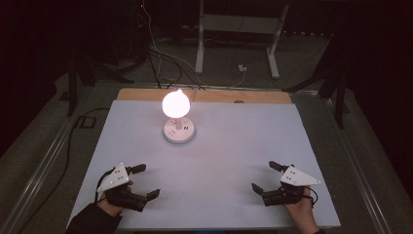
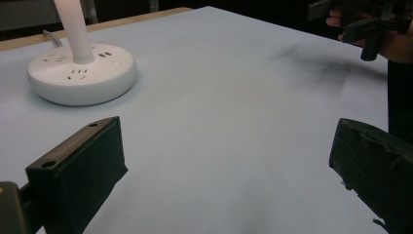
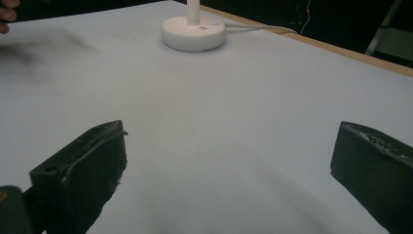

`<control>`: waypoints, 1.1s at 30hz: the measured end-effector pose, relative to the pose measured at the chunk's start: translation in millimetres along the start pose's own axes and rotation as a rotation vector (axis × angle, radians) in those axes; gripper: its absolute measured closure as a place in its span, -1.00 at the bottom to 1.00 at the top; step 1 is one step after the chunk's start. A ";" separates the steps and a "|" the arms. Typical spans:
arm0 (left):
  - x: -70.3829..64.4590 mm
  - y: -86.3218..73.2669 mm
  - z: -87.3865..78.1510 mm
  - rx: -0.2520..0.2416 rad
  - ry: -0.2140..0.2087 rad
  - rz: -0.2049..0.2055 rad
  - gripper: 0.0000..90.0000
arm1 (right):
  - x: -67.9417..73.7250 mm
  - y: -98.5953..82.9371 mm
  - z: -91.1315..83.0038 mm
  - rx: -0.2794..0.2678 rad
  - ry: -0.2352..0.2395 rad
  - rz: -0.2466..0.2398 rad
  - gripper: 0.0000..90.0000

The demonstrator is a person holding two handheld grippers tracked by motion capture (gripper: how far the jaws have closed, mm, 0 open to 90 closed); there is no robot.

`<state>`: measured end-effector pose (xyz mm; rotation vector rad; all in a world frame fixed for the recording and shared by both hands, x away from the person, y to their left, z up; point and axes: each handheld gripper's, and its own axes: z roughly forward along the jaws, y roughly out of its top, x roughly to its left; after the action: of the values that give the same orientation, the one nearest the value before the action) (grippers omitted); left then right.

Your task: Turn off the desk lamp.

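lamp (image 1: 178, 127) far up bench (image 1: 234, 161), well apart from both fingers | left gripper (image 1: 144, 181) fingers apart | right gripper (image 1: 265, 176) fingers apart | high view: bulb (image 1: 175, 103) lit

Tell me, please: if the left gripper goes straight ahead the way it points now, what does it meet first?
Probably nothing soon. The left gripper, jaws open, points across bare white table. The lamp base lies off to the left of its line, and the right gripper is far off to the right. Depth is hard to judge.
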<state>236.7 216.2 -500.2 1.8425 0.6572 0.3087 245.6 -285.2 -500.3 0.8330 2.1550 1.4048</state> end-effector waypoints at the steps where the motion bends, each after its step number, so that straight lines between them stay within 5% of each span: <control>1: 0.0 -0.2 0.1 0.001 -0.003 0.000 -0.99 | 0.0 0.0 0.0 0.000 0.000 0.000 -1.00; 19: -8.1 4.0 5.7 0.079 -0.030 0.046 -0.99 | -0.1 0.6 -1.2 -0.012 -0.003 0.020 -1.00; 33: -9.9 33.5 14.4 0.080 -0.017 0.046 -0.99 | 0.1 1.2 -3.0 -0.025 -0.009 0.029 -1.00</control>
<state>245.6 191.1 -473.4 1.9367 0.6241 0.3010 243.9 -286.8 -498.0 0.8626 2.1227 1.4368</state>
